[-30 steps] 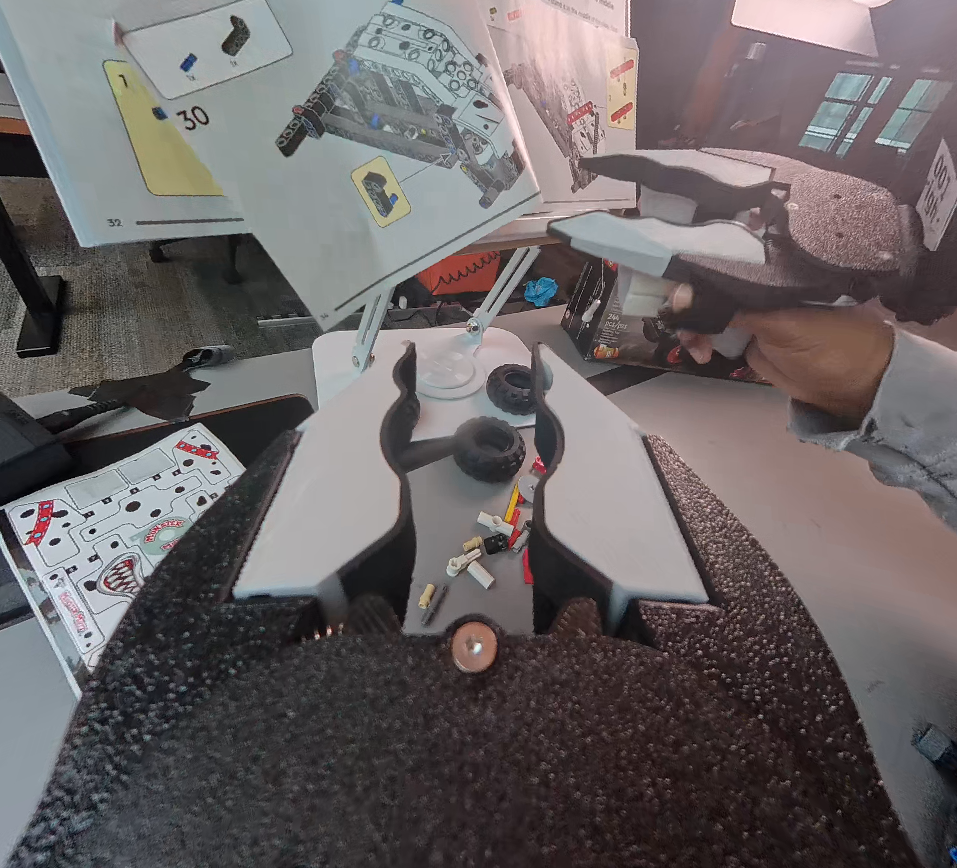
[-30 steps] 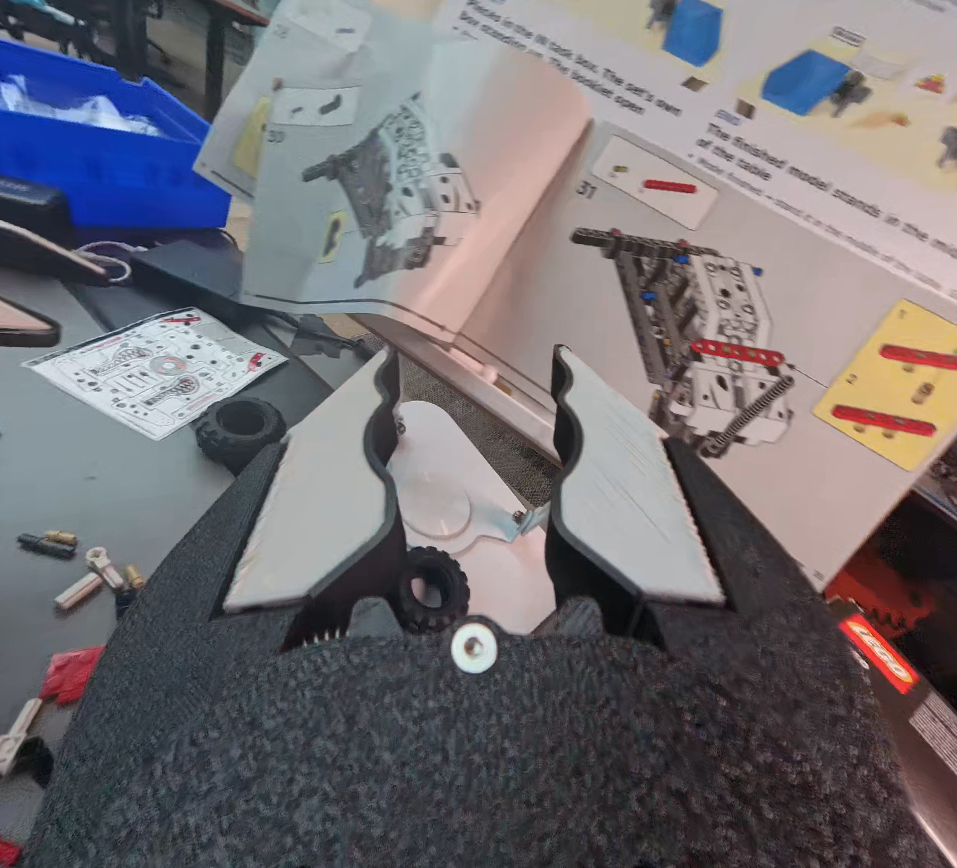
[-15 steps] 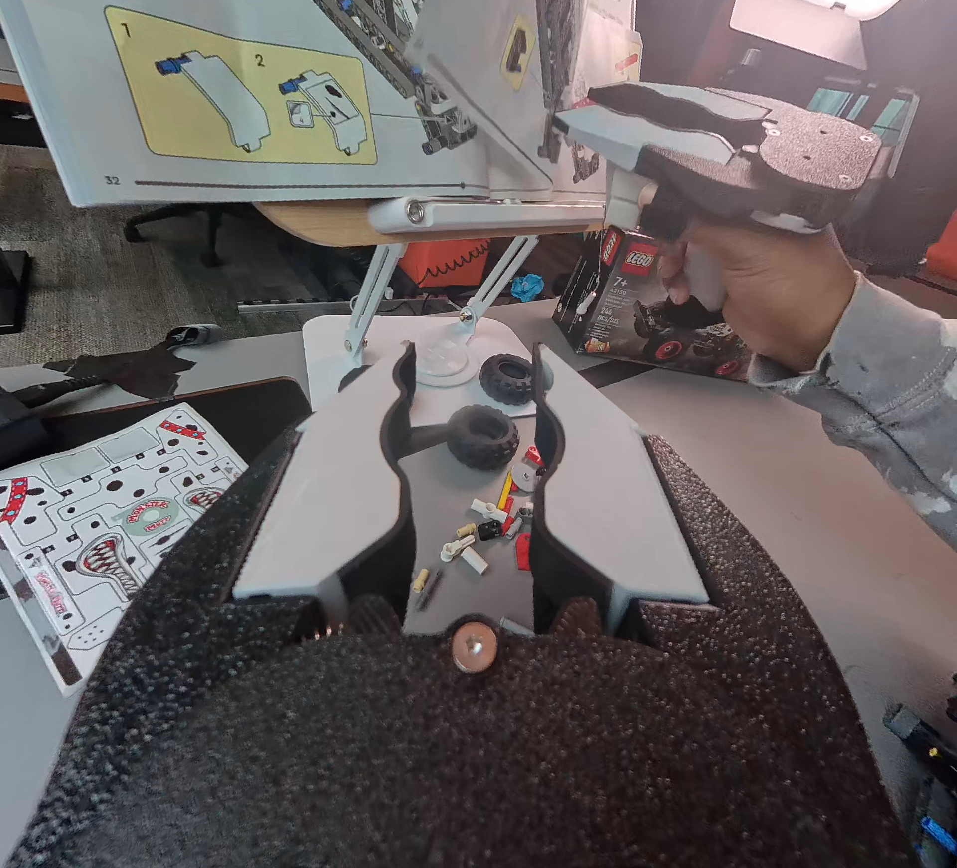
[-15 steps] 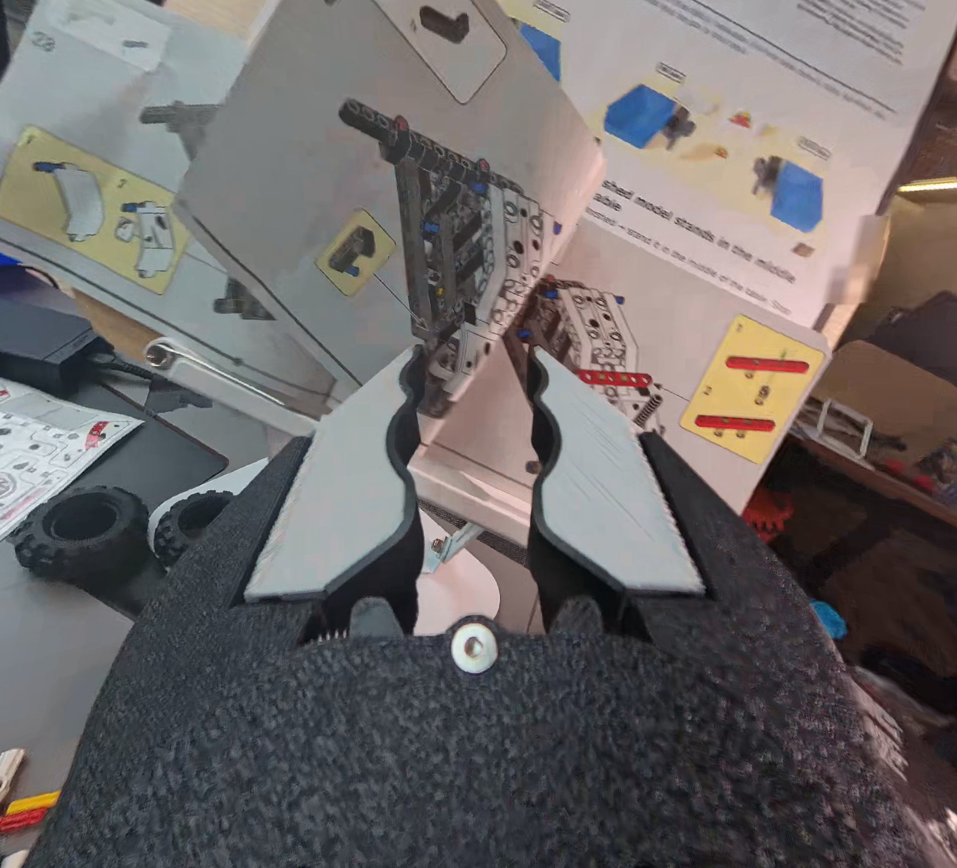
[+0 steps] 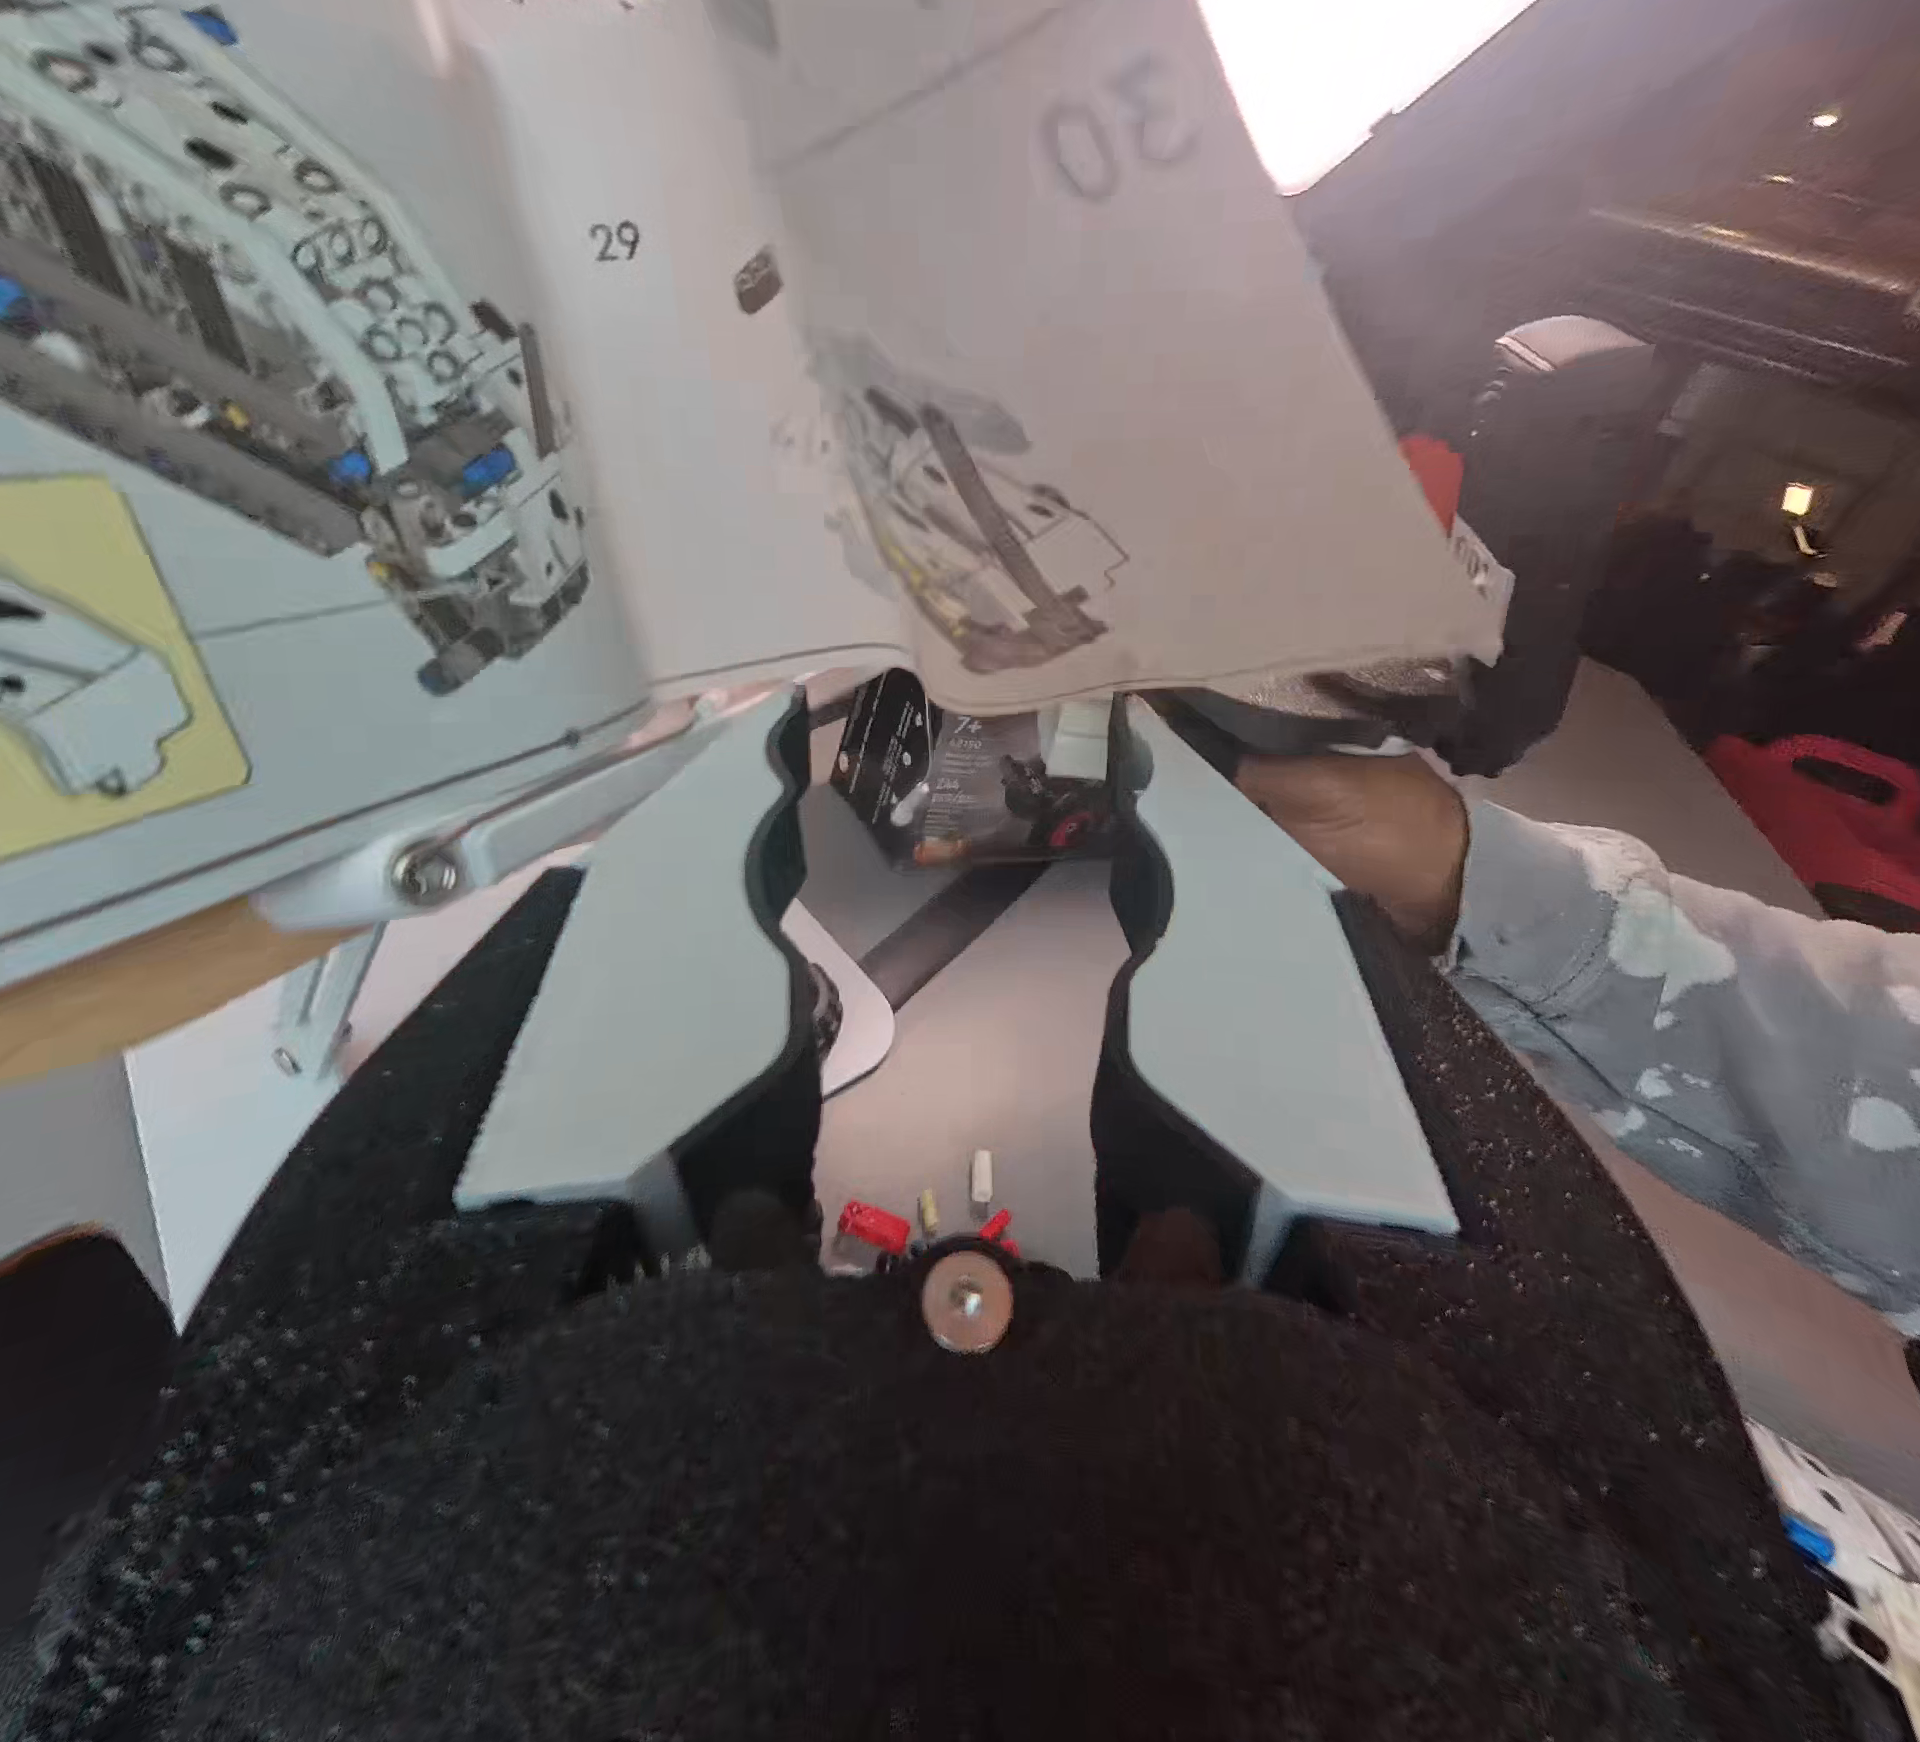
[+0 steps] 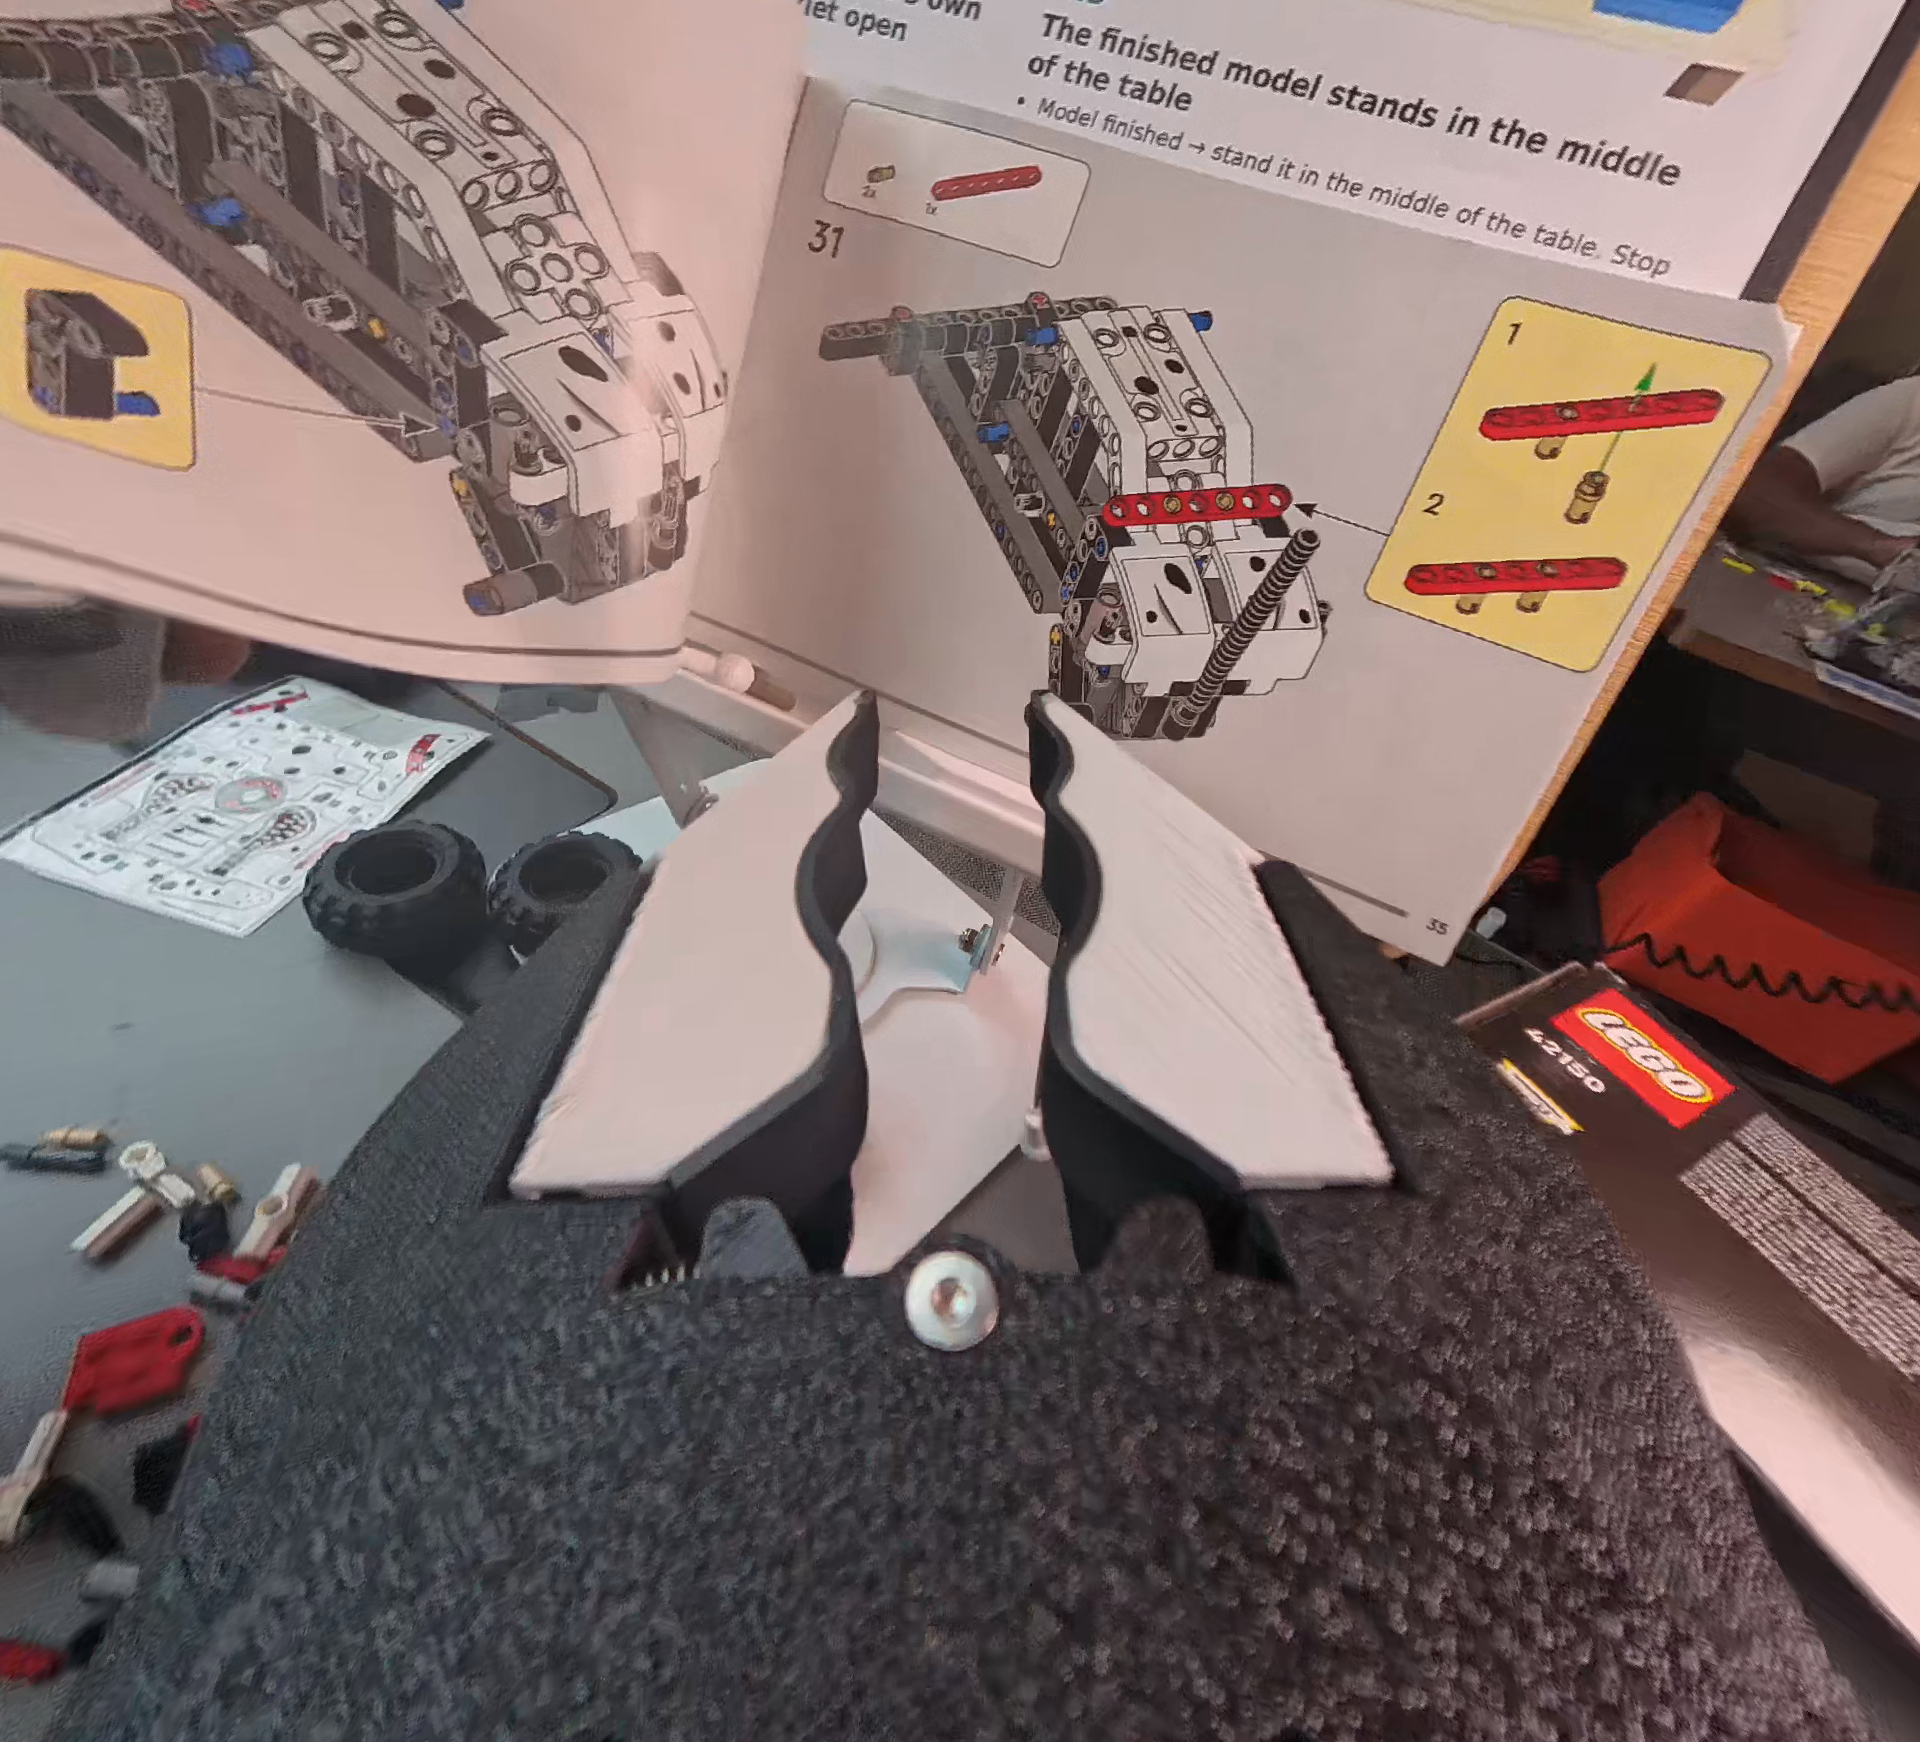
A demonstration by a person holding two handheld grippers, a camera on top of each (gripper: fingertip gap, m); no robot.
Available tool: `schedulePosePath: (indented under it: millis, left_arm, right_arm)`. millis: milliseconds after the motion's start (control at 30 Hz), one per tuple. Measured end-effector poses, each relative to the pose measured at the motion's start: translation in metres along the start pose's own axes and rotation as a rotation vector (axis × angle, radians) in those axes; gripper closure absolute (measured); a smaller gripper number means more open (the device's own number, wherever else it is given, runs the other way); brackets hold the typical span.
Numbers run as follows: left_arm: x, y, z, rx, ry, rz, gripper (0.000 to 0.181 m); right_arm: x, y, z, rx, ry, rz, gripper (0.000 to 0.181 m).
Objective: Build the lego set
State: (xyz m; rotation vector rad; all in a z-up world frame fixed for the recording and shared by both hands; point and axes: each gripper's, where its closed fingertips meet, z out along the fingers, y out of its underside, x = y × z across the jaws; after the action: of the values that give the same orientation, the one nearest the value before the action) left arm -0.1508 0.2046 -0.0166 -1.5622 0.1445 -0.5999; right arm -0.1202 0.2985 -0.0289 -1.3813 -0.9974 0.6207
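The instruction booklet (image 6: 1143, 445) stands open on a white stand (image 6: 935, 965). One page (image 6: 364, 290) is lifted and curls over; in the left wrist view I see its back (image 5: 1091, 404). My right gripper (image 6: 951, 721) is open with a narrow gap and nothing between the jaws, its tips at the booklet's bottom edge. In the left wrist view it is mostly hidden under the lifted page, with only the hand (image 5: 1351, 819) showing. My left gripper (image 5: 956, 736) is open and empty, just below the booklet. Loose small parts (image 6: 156, 1204) lie on the grey table.
Two black tyres (image 6: 395, 882) and a sticker sheet (image 6: 229, 799) lie left of the stand. The black set box (image 6: 1662, 1100) stands to the right. A white part-built model (image 5: 1849, 1567) shows at the left wrist view's lower right corner. An orange bin (image 6: 1766, 944) sits behind the table. Across from one pair of fingers to the other is roughly 11 centimetres.
The lifted page has swung across the booklet. My left gripper has risen and moved close under the booklet. My right gripper has dropped to the booklet's bottom edge and its jaws have narrowed.
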Motion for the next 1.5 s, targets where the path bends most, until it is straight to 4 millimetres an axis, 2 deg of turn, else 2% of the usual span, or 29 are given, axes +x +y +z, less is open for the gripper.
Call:
schedulePosePath:
  millis: [67,167,233,333,433,500,533,667,733,867,1000,1267,1500]
  left_arm:
    - [0.011,-0.006,0.014,0.021,-0.012,0.108,0.128]
    - [0.03,-0.002,0.037,-0.001,-0.003,0.191,0.127]
    - [0.042,-0.004,0.049,0.003,0.022,0.194,0.126]
    - [0.057,-0.008,0.052,0.01,0.065,0.208,0.126]
    - [0.06,-0.014,0.031,0.058,0.048,0.169,0.128]
    - [0.054,-0.014,0.008,0.081,0.007,0.117,0.13]
    - [0.051,-0.012,-0.004,0.088,-0.014,0.093,0.13]
    - [0.037,0.005,-0.048,0.089,-0.127,0.046,0.132]
    - [0.033,0.013,-0.064,0.088,-0.181,0.067,0.132]
    - [0.018,0.02,-0.09,0.111,-0.327,0.171,0.132]
    - [0.011,0.015,-0.097,0.122,-0.379,0.225,0.13]
    - [0.013,0.017,-0.096,0.12,-0.393,0.269,0.13]
    - [0.012,0.023,-0.093,0.111,-0.401,0.288,0.13]
  right_arm:
    - [-0.007,0.0,-0.01,0.013,-0.061,-0.066,0.14]
    - [-0.016,0.006,-0.016,0.014,-0.122,-0.156,0.111]
    - [-0.021,0.004,-0.016,0.042,-0.133,-0.158,0.103]
    - [-0.025,-0.019,-0.019,0.137,-0.125,-0.106,0.101]
    - [-0.017,-0.038,-0.026,0.219,-0.1,-0.035,0.124]
    - [-0.004,-0.039,-0.031,0.244,-0.075,0.036,0.148]
    - [0.003,-0.038,-0.033,0.254,-0.066,0.075,0.153]
    - [0.028,-0.029,-0.039,0.27,-0.053,0.25,0.156]
    - [0.04,-0.021,-0.039,0.267,-0.028,0.302,0.169]
    - [0.059,-0.008,-0.038,0.257,0.032,0.366,0.173]
    - [0.067,0.0,-0.037,0.271,0.046,0.402,0.181]
    - [0.072,-0.001,-0.032,0.315,0.068,0.364,0.181]
    - [0.077,0.008,-0.023,0.318,0.053,0.378,0.181]
